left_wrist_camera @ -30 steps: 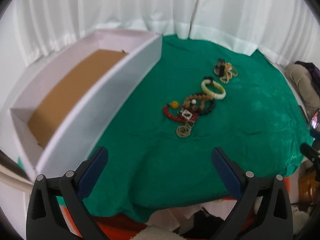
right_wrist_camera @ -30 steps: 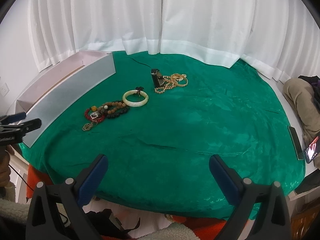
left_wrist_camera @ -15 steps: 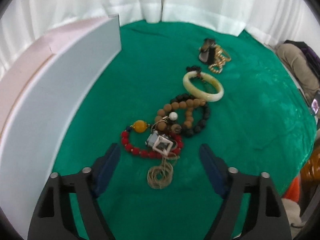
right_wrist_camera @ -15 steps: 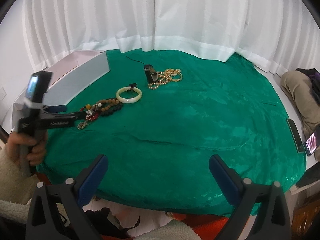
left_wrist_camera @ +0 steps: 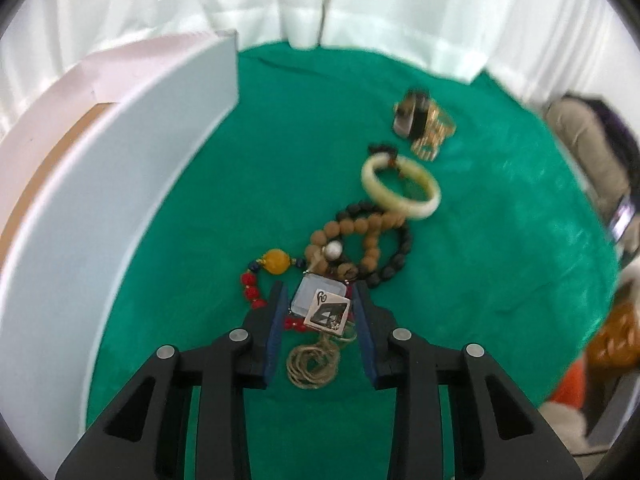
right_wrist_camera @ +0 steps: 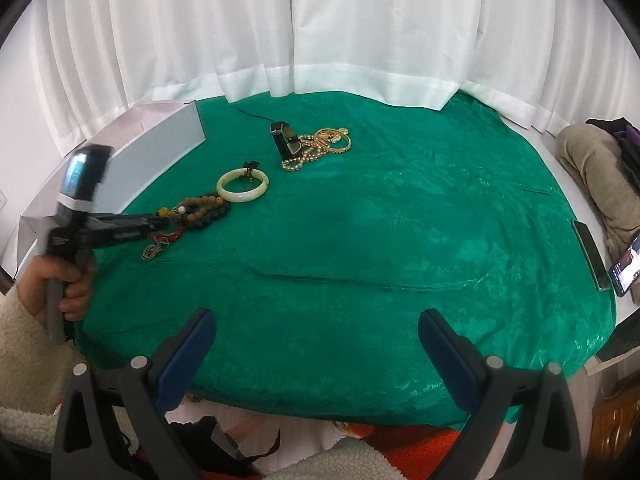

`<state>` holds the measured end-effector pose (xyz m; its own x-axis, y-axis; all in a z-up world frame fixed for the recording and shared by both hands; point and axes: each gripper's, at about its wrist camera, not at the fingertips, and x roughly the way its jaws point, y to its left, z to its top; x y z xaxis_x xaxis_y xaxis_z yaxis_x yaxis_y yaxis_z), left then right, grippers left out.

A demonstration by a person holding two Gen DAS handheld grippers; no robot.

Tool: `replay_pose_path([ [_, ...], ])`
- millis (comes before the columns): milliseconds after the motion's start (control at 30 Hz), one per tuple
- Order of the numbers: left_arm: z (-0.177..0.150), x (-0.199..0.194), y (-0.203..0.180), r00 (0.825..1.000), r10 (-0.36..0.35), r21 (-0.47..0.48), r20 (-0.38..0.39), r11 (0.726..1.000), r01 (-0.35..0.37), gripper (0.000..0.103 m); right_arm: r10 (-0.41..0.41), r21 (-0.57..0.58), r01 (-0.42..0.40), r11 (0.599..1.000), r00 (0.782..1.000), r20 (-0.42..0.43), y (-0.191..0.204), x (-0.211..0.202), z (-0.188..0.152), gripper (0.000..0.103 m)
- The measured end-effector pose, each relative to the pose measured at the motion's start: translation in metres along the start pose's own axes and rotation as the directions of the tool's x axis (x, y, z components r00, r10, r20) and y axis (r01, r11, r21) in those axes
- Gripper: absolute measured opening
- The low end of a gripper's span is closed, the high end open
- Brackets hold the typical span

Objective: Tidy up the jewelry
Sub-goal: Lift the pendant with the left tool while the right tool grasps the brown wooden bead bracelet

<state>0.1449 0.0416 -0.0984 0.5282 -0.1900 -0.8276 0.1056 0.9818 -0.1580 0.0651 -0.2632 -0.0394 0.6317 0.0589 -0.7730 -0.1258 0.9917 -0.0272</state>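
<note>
My left gripper (left_wrist_camera: 320, 300) has its jaws closed in around a square pendant (left_wrist_camera: 322, 307) on a twine cord (left_wrist_camera: 314, 364), lying on a red bead bracelet (left_wrist_camera: 251, 290). Whether the pads press it is unclear. Beyond lie a brown bead bracelet (left_wrist_camera: 360, 232), a black bead bracelet (left_wrist_camera: 400, 252), a pale jade bangle (left_wrist_camera: 400, 188) and a gold chain pile with a dark watch (left_wrist_camera: 424, 128). The white box (left_wrist_camera: 120, 168) stands at the left. My right gripper (right_wrist_camera: 316, 344) is open and empty at the cloth's near edge. It sees the left gripper (right_wrist_camera: 156, 226) at the jewelry.
A green cloth (right_wrist_camera: 400, 240) covers the round table. White curtains (right_wrist_camera: 320, 20) hang behind. A person's leg (right_wrist_camera: 596, 168) and phones (right_wrist_camera: 628, 268) are at the right edge.
My left gripper moved forward and down to the pendant and its jaws narrowed around it. The right gripper stayed about where it was.
</note>
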Motion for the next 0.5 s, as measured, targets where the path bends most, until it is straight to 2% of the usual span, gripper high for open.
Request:
replay_pose_path([
  [100,0.004,-0.031,0.011,0.999,-0.017,-0.035,0.038,0.999,0.018,0.032,-0.001,-0.007,0.001,1.0,1.0,0.001,0.002,0.002,0.003,0.103],
  [233,-0.001,-0.068,0.031,0.997,0.006,-0.081,0.075,0.997,0.0,0.032,0.027,-0.05,-0.026,0.998,0.999,0.017,0.011,0.006,0.014,0.103],
  [367,-0.008,-0.082,0.048,0.994,0.054,-0.126,0.097,0.991,-0.042,0.032,0.132,-0.128,-0.129,0.983,0.991,0.014,0.032,0.019,0.031,0.103],
  [500,-0.021,-0.083,0.061,0.992,0.091,-0.158,0.087,0.985,-0.076,0.033,0.27,-0.262,-0.271,0.926,0.962,-0.041,0.068,0.057,0.048,0.103],
])
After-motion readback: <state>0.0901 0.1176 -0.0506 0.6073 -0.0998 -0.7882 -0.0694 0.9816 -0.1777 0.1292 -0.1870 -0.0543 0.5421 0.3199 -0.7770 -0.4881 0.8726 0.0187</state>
